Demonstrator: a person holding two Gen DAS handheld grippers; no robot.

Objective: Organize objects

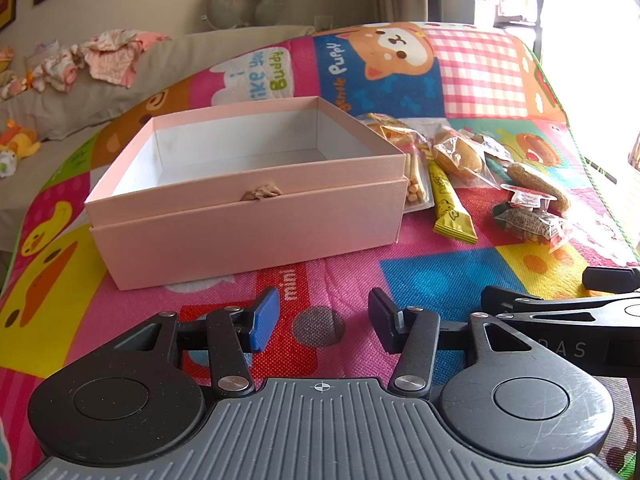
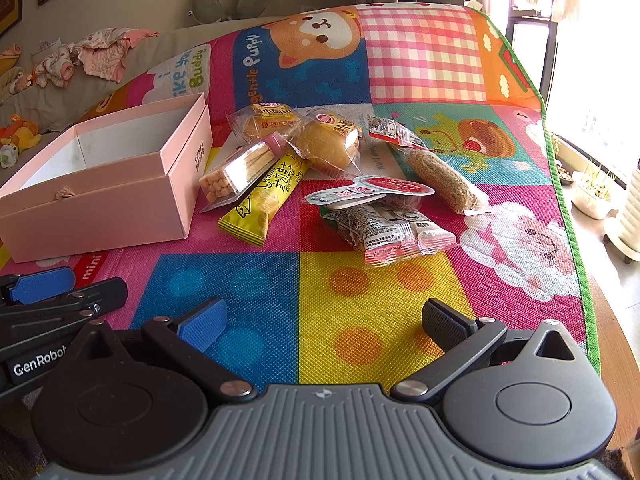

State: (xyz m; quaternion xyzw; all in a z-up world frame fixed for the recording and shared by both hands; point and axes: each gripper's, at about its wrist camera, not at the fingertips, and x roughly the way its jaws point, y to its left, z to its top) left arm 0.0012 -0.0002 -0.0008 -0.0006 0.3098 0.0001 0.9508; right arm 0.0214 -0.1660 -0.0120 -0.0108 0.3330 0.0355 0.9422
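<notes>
Snack packets lie in a loose cluster on the colourful play mat, just to the right of the pink box, which sits open and empty with its lid nested underneath. Judging by the task, these packets are meant to go into that box, and none is in it yet. The right gripper hovers low over the mat with its jaws spread wide and nothing between them; the cluster lies straight ahead of it and a little beyond, so this is the nearer hand for a first pick. The left gripper, jaws also apart and empty, faces the front wall of the box, with the snacks off to its right and further away. Closest to the right jaws is the red-and-white wrapped packet, lying roughly crosswise to the gripper's line of sight with a flat sealed pack resting on top of it. The yellow stick pack and the clear tray of biscuit sticks both run diagonally, near ends pointing toward the box corner, the tray touching the box side. A grasp across the narrow width of either would likely need the wrist turned to match that diagonal.
</notes>
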